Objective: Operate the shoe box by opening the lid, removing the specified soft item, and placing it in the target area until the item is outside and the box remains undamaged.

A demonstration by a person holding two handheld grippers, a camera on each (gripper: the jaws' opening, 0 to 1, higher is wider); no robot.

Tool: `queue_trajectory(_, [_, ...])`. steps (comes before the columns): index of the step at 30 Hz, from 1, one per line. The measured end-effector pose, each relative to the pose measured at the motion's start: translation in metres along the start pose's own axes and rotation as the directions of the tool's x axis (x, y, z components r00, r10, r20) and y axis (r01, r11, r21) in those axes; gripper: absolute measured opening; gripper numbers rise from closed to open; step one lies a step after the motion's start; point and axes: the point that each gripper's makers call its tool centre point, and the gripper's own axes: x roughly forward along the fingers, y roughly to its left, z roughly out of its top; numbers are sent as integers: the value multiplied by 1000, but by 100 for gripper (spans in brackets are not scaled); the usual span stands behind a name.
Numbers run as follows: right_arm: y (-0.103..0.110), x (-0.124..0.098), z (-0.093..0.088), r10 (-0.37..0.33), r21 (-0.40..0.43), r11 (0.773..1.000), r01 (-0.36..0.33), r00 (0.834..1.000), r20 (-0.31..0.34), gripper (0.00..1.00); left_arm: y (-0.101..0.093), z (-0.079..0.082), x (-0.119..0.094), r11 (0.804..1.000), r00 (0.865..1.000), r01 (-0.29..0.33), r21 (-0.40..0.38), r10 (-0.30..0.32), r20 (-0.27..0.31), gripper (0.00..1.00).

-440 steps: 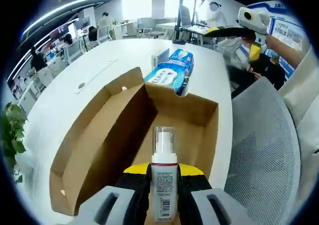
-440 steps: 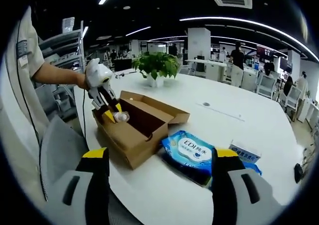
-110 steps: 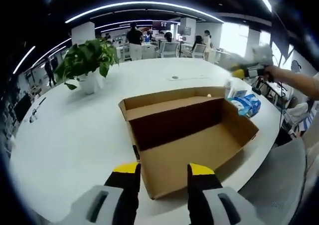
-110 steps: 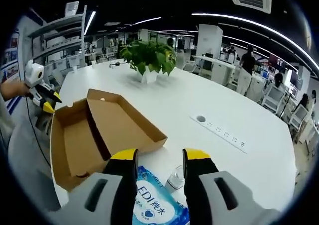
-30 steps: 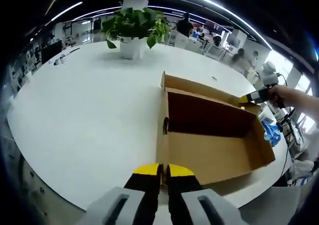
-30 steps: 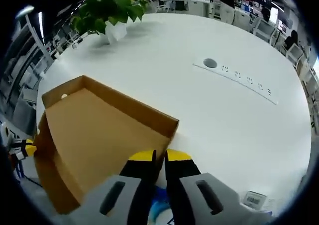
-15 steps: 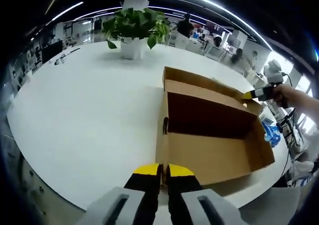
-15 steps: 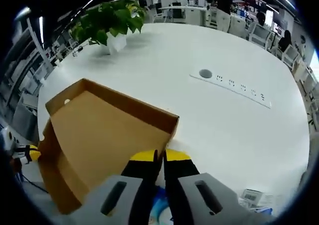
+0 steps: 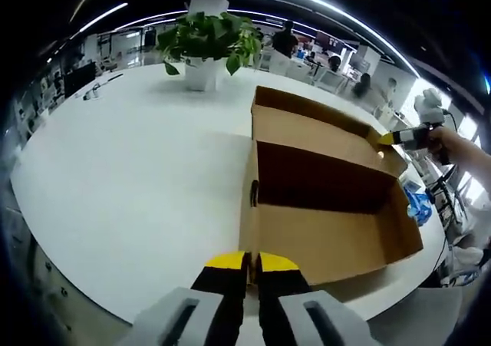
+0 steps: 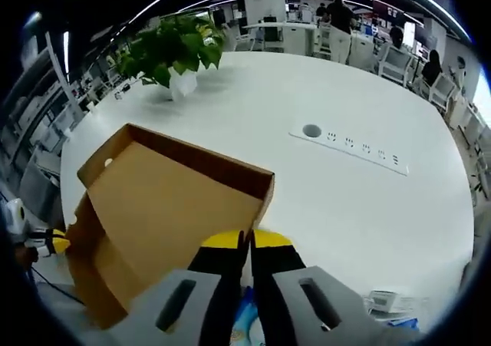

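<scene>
**Both grippers pinch opposite edges of the open shoe box**

In the left gripper view, the left gripper has its yellow-tipped jaws closed on the near end wall of the cardboard shoe box; the wall's top edge runs up from between the tips. The box's long axis lies left to right across this view, its open top facing up. The inside that shows is bare brown cardboard; the floor just behind the near long wall is hidden. The lid stands raised along the far long side, tilted over the opening. At its far right corner the right gripper nips the lid edge, with a person's hand behind it.

In the right gripper view, the right gripper is clamped together on the lid's near edge, and the lid's underside hides the box interior. The left gripper is small at the far left, partly cut off.

Blue wet-wipe packs lie just beyond the box's right end on the white table; one pack is cut off below the right gripper's jaws. A potted plant stands well apart at the far side, and a strip of table sockets sits to the right.
</scene>
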Motion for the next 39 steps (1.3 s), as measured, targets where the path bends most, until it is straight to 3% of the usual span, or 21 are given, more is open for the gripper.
queue_trajectory(10, [4, -15, 13, 15, 4, 1000, -16, 998, 56, 1, 0, 0, 0, 1000, 1000, -5, 6, 5, -1, 3])
queue_trajectory(24, [18, -44, 22, 16, -69, 998, -6, 991, 134, 0, -1, 0, 0, 1000, 1000, 0, 4, 0, 0, 3])
queue_trajectory(39, [31, -72, 18, 13, -107, 994, 10, 977, 214, 0, -3, 0, 0, 1000, 1000, 4, 8, -4, 7, 3])
